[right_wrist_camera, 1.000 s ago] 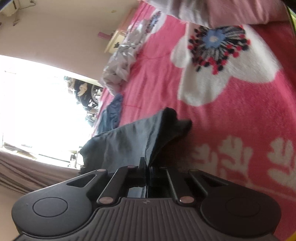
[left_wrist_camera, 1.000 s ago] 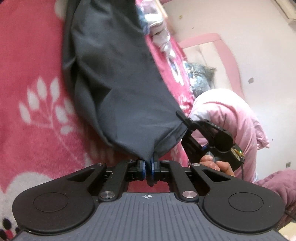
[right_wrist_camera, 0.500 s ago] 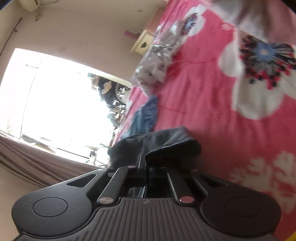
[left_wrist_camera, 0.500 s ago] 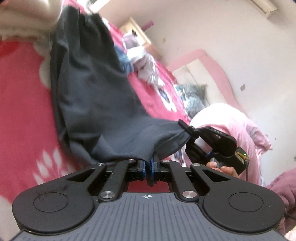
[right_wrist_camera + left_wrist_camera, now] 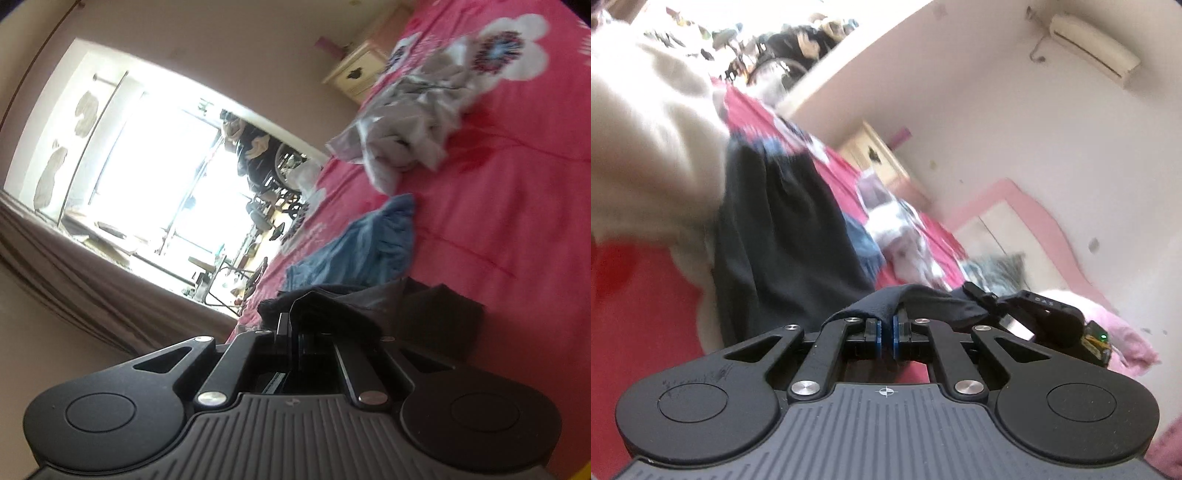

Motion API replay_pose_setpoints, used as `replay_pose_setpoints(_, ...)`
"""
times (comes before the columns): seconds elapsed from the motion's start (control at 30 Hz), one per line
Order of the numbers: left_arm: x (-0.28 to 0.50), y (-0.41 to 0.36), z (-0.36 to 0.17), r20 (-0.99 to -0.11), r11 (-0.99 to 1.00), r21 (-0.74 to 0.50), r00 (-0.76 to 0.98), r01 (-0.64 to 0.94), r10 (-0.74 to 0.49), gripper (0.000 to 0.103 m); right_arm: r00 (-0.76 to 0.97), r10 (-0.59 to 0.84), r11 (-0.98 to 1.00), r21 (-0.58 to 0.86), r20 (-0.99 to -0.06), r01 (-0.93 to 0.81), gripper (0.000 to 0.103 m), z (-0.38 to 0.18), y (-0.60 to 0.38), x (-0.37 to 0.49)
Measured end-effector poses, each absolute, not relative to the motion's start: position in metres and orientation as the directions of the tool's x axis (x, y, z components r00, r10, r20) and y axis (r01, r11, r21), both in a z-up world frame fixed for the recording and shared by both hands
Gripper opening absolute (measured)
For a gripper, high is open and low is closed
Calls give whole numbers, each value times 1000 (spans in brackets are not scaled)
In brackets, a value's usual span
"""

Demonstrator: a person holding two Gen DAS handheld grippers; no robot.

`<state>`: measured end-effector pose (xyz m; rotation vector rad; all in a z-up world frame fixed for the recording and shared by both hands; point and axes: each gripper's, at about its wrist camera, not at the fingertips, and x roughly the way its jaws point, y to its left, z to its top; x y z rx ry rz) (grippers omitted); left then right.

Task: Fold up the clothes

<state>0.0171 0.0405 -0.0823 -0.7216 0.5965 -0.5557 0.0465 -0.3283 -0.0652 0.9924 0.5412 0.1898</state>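
Note:
A dark grey garment (image 5: 783, 236) lies stretched over the red flowered bedspread (image 5: 631, 295). My left gripper (image 5: 886, 326) is shut on one corner of it, the cloth pinched between the blue pads. My right gripper (image 5: 293, 332) is shut on another corner of the same garment (image 5: 424, 306), which bunches over its fingers. The right gripper also shows in the left wrist view (image 5: 1027, 314), close to the right of my left one, with the cloth spanning between them.
A blue garment (image 5: 365, 243) and a crumpled grey-white one (image 5: 410, 129) lie further along the bed. A cream fluffy item (image 5: 646, 147) is at the left. A bedside cabinet (image 5: 358, 70), pink headboard (image 5: 1027, 199) and bright window (image 5: 147, 166) surround the bed.
Both grippers have swung along the bed with the garment's corners, tilting up so the room and window come into view. The garment now lies lower and flatter. Both stay shut.

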Motion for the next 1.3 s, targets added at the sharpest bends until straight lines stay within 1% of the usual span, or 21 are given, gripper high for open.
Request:
replay_pose_setpoints(0.27, 74, 65, -83, -306, 671, -712, 770, 205, -560, 3, 828, 416, 616, 786, -377, 48, 4, -60, -291, 128)
replay_pose_setpoints(0.5, 113, 84, -90, -307, 669, -728, 802, 149, -512, 3, 805, 436, 674, 739, -403, 5, 4, -60, -260, 186)
replay_pose_setpoints(0.57, 122, 90, -92, -325, 672, -732, 806, 116, -494, 3, 790, 451, 691, 723, -415, -15, 4, -61, -251, 202)
replay_pose_setpoints(0.63, 135, 98, -97, -353, 662, -747, 802, 68, -482, 4, 752, 497, 689, 723, -432, -40, 6, -66, -241, 225)
replay_pose_setpoints(0.7, 144, 106, -100, -356, 630, -775, 790, 50, -500, 5, 701, 533, 672, 741, -474, -10, 12, -75, -237, 250)
replay_pose_setpoints(0.73, 147, 110, -101, -352, 614, -788, 783, 48, -513, 5, 675, 545, 661, 750, -497, 18, 24, -79, -236, 261)
replay_pose_setpoints(0.77, 150, 113, -101, -348, 597, -801, 777, 45, -525, 8, 653, 566, 636, 770, -503, 42, 44, -84, -237, 270)
replay_pose_setpoints(0.8, 150, 114, -100, -340, 586, -809, 775, 48, -533, 14, 631, 590, 608, 791, -504, 64, 51, -88, -239, 277)
replay_pose_setpoints(0.83, 150, 115, -99, -331, 574, -818, 774, 51, -540, 17, 611, 619, 568, 819, -493, 84, 58, -93, -241, 283)
replay_pose_setpoints(0.9, 150, 119, -102, -297, 515, -856, 773, 45, -561, 28, 584, 678, 457, 878, -447, 143, 61, -105, -250, 289)
replay_pose_setpoints(0.97, 152, 125, -108, -246, 419, -908, 775, 27, -582, 31, 587, 717, 321, 926, -375, 199, 67, -114, -261, 289)
replay_pose_setpoints(1.03, 152, 132, -111, -204, 346, -938, 791, 11, -577, 33, 617, 729, 208, 954, -298, 215, 68, -117, -271, 284)
replay_pose_setpoints(1.13, 150, 140, -109, -167, 286, -958, 816, -2, -554, 34, 675, 705, 179, 976, -216, 125, 71, -104, -283, 274)
replay_pose_setpoints(1.2, 145, 142, -102, -160, 292, -956, 823, 8, -546, 36, 689, 698, 195, 978, -195, 79, 75, -98, -289, 270)
replay_pose_setpoints(1.3, 141, 137, -96, -182, 335, -942, 812, 17, -554, 37, 614, 725, 311, 944, -311, 111, 77, -96, -283, 279)
